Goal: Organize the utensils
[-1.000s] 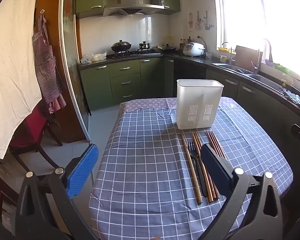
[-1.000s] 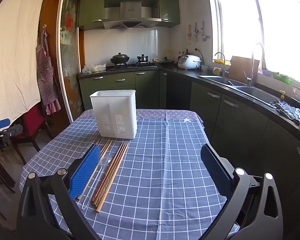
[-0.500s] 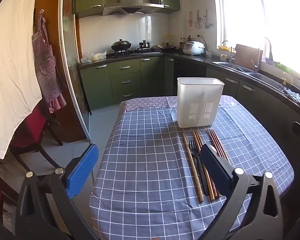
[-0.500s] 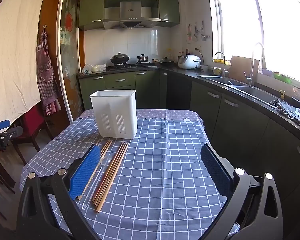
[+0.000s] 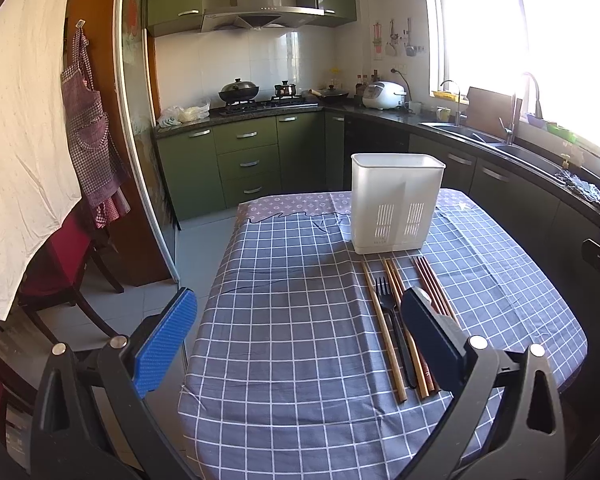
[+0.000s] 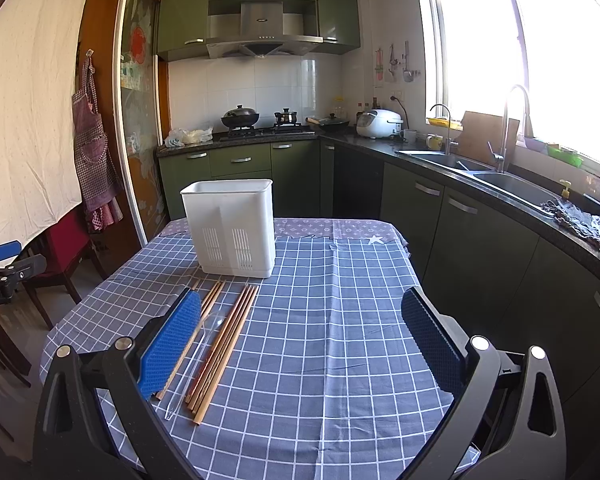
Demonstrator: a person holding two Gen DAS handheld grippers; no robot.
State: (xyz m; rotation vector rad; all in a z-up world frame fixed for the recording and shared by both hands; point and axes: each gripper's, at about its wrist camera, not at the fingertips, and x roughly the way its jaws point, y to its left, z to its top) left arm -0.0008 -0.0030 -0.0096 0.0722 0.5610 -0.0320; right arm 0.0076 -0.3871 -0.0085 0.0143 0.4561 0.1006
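A white slotted utensil holder (image 5: 396, 204) stands upright on the checked tablecloth; it also shows in the right wrist view (image 6: 230, 228). In front of it lie several wooden chopsticks (image 5: 382, 326), a black fork (image 5: 392, 320) and a clear plastic spoon (image 6: 196, 360), side by side. The chopsticks also show in the right wrist view (image 6: 230, 338). My left gripper (image 5: 298, 336) is open and empty above the table's near left part, its right finger over the utensils. My right gripper (image 6: 300, 338) is open and empty, its left finger over the utensils.
The table (image 6: 340, 320) has a blue checked cloth. Green kitchen cabinets (image 5: 252, 160) and a stove with pots stand behind. A dark counter with a sink (image 6: 500, 180) runs along the right. A red chair (image 5: 56, 272) stands left of the table.
The left gripper has shifted slightly, so the holder and utensils sit a touch higher and further right in its view. The right gripper has barely moved.
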